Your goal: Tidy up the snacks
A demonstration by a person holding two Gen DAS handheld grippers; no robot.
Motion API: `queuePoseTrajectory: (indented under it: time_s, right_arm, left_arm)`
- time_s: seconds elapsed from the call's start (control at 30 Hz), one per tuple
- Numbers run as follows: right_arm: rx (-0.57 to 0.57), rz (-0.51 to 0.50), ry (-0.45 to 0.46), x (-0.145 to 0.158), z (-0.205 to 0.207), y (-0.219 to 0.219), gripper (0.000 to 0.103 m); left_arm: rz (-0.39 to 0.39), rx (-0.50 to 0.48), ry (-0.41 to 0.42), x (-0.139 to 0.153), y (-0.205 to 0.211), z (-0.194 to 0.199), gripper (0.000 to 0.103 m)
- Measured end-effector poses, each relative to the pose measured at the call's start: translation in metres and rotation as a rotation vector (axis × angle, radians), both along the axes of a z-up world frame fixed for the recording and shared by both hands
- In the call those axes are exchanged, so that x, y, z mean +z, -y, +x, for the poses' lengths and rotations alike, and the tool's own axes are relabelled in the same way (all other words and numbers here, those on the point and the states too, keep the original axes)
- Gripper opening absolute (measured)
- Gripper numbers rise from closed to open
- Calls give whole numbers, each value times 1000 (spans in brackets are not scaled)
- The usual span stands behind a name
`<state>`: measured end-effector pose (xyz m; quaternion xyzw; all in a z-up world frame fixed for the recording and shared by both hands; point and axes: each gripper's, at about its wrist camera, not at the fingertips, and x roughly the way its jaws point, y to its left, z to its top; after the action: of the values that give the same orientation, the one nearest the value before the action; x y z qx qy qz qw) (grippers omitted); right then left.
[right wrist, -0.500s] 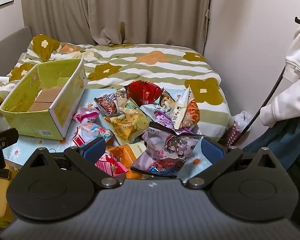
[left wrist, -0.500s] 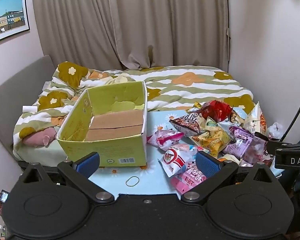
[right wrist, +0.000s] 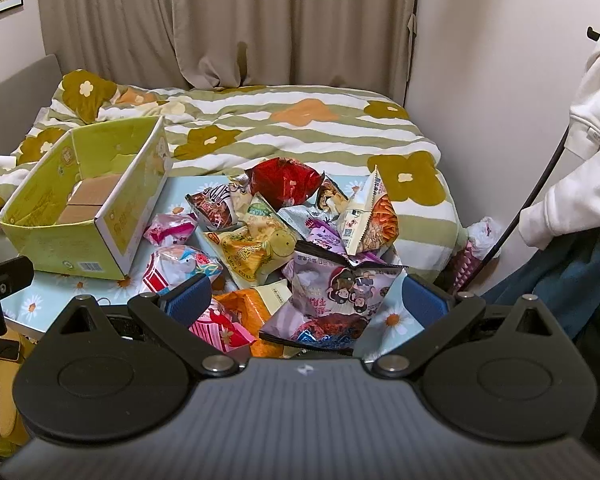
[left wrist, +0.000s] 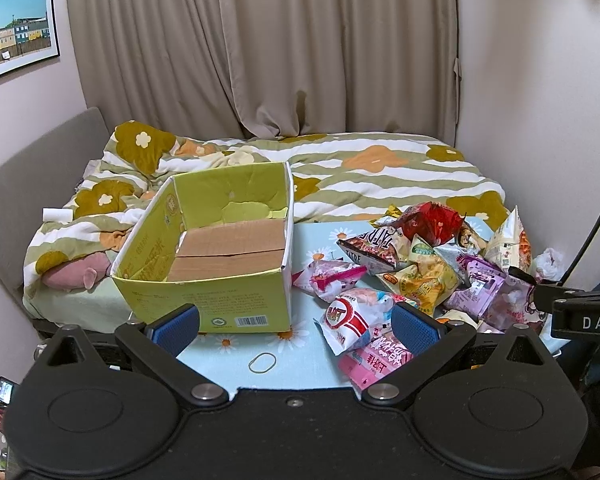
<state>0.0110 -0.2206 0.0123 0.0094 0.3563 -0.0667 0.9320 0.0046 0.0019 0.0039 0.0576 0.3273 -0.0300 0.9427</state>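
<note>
Filling the back of both views, the bed (left wrist: pixel 380 176) is partly hidden by the table (left wrist: pixel 312 240) in front. On the table the green box (left wrist: pixel 204 300) stands at 9 o'clock, open on top, only cardboard flaps showing inside. The snacks (right wrist: pixel 284 240) lie heaped at 3 o'clock from it, many half covered by others. A rubber band (left wrist: pixel 263 362) lies near the table's front edge. The left gripper (left wrist: pixel 296 326) and right gripper (right wrist: pixel 305 303) are both spread wide and hold nothing.
</note>
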Motion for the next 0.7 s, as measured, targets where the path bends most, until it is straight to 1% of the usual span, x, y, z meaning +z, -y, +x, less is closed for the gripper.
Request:
queuePoseTrajectory:
  time_s: [0.7]
  right_arm:
    - [-2,8,-3,-1,0,4,103]
  left_arm:
    - [-5,3,-1,-4,3,2,103]
